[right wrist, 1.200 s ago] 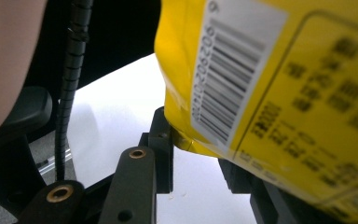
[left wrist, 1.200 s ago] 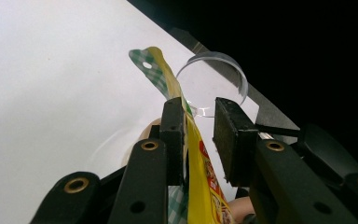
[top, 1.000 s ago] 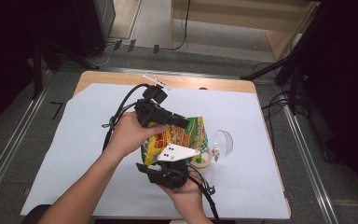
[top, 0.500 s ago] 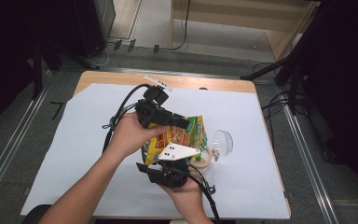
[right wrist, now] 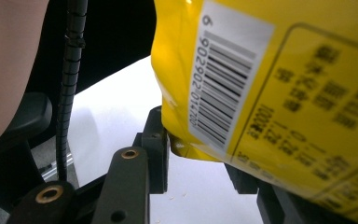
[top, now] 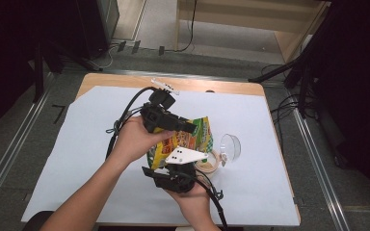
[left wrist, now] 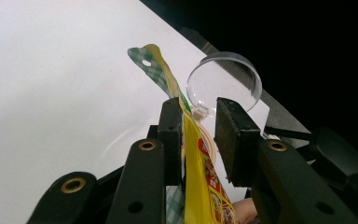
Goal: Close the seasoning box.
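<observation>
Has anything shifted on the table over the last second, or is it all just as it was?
Nothing visibly changed. The left gripper and the right gripper both hold the yellow bag above the white sheet, as before. The clear lid and the tape roll lie in the same places beside it.

The yellow bag (right wrist: 279,88) bears barcode number 6902902014700.
</observation>
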Action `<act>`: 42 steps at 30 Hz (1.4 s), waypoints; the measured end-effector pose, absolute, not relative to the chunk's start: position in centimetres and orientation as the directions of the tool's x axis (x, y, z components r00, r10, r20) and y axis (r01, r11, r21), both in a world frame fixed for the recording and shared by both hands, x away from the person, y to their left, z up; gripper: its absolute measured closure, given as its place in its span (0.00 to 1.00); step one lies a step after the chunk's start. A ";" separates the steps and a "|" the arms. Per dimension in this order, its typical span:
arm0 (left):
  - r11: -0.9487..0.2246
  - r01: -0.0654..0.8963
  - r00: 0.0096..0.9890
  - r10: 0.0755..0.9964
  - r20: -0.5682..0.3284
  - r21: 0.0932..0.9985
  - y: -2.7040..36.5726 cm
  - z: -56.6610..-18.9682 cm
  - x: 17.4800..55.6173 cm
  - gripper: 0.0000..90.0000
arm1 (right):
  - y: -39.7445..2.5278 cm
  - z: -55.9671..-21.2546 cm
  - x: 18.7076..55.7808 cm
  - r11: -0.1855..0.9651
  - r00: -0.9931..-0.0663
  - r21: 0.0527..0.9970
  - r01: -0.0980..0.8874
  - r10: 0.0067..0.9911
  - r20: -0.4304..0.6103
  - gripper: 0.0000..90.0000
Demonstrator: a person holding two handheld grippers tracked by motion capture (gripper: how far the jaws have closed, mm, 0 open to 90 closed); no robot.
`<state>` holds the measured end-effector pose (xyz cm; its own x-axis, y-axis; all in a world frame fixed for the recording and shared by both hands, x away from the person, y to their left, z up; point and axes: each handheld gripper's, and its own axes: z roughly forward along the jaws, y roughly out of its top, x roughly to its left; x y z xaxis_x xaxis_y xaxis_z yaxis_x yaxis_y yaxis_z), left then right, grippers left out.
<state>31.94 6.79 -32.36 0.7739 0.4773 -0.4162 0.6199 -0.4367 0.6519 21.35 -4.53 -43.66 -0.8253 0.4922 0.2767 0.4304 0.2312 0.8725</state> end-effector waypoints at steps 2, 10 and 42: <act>-0.434 0.620 0.774 0.476 -0.418 0.654 6.8 -32.4 31.9 0.81 | -4.5 -43.7 21.4 0.231 -0.825 0.873 0.430 0.492 0.277 0.73; -0.434 0.622 0.772 0.480 -0.417 0.651 6.9 -32.3 32.0 0.81 | -4.5 -43.7 21.4 0.227 -0.826 0.873 0.431 0.488 0.281 0.72; -0.441 0.655 0.748 0.489 -0.448 0.613 7.4 -32.5 33.2 0.90 | -3.9 -43.3 21.2 0.247 -0.841 0.874 0.418 0.469 0.270 0.76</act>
<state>33.20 7.41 -32.48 0.7484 0.4886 -0.4485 0.6554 -0.4414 0.6129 21.21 -3.93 -43.34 -0.8410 0.4689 0.2698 0.4181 0.2469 0.8742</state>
